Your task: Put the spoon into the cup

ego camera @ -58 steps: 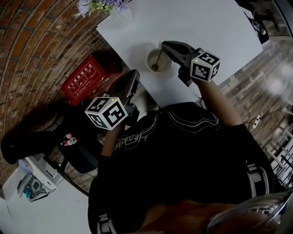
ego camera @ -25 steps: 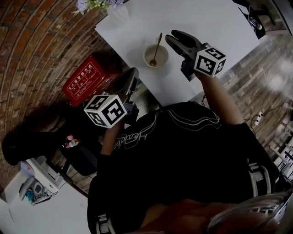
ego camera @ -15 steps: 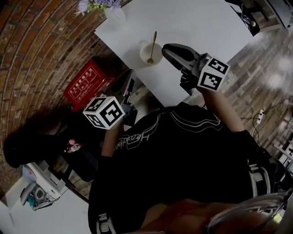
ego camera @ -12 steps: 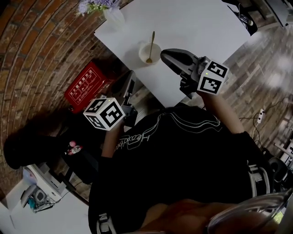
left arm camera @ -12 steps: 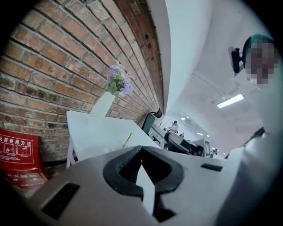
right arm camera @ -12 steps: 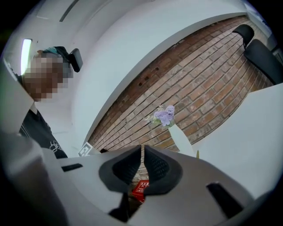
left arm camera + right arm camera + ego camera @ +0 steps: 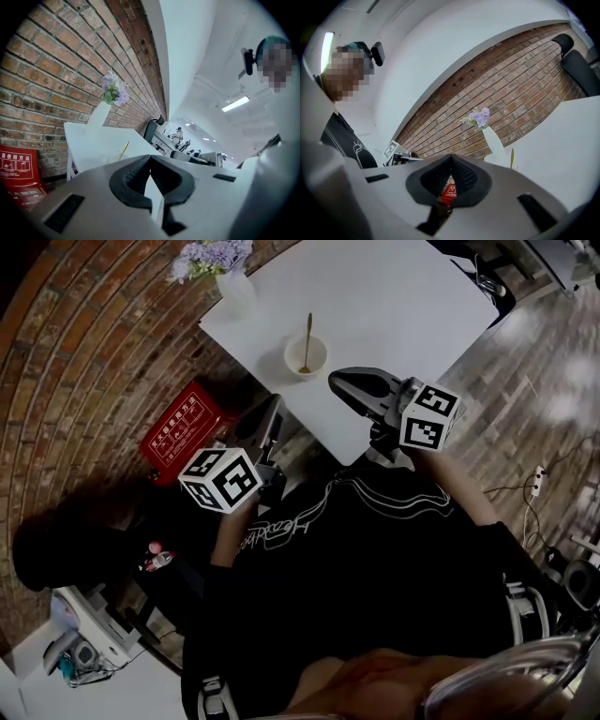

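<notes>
**Spoon already in the cup: little risk left, but not zero**

We see the spoon [image 7: 306, 337] standing in the cup [image 7: 292, 360], bowl end down and handle leaning over the far rim. The cup stands on the white counter [image 7: 403, 306], close to its near left edge. We judge that the task is done.

The right gripper [image 7: 336, 382] hangs over the near edge of the counter, apart from the cup. Its jaws have just been closing with nothing between them, and they now meet. The left gripper [image 7: 277, 401] is off the counter, on the near left side, and its jaws are also together and empty.

What could go wrong, in our opinion:
- The handle sticks far out of the cup. A sweep of the right gripper across it could lever the spoon out or tip the cup.
- The cup is near the edge, so a knock against the counter could push it off.

The count:
- one spoon
- one cup
- two grippers
- one vase of flowers [image 7: 234, 287] at the far left corner
- one red box [image 7: 183, 426] on the floor to the left
</notes>
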The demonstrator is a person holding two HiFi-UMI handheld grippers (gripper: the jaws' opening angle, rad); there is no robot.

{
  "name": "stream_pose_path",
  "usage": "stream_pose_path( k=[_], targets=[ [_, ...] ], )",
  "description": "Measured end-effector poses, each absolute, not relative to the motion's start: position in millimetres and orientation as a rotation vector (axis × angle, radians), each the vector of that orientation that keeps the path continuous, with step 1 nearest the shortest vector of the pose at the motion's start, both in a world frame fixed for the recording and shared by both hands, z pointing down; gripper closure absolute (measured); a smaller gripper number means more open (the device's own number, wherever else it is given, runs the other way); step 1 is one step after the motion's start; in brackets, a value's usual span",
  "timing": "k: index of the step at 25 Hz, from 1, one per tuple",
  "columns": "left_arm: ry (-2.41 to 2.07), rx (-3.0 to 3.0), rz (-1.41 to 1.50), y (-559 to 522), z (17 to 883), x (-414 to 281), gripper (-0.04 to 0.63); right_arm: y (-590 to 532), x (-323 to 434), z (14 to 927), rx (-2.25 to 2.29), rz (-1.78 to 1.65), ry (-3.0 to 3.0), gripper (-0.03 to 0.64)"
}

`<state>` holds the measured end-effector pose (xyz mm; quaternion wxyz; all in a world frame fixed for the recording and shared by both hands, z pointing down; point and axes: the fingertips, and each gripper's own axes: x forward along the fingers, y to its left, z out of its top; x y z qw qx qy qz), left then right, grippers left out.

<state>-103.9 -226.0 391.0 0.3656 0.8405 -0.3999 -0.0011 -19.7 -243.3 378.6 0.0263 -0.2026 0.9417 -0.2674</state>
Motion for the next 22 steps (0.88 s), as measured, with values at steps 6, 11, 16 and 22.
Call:
stream_pose_path(
  k=[6, 11, 16, 22],
  targets=[
    [-1.009, 2.195, 0.000, -219.5, 382.9, -100.7, 0.592, -233.5, -22.3, 374.7, -0.637, -0.806, 2.930, 0.620],
    [-1.005, 2.203, -0.001, -218.3, 380.7, -101.0, 0.592, -233.7, -22.1, 372.0, -0.647, -0.808, 2.916, 0.620],
    [-0.997, 2.205, 0.002, -219.2, 382.2, -99.5, 0.592, -235.1, -21.0, 374.1, -0.656, -0.822, 2.909, 0.620],
    [-0.992, 2.203, 0.014, -220.5, 386.1, -97.6, 0.592, -237.5, -18.8, 379.3, -0.665, -0.840, 2.902, 0.620]
  ],
)
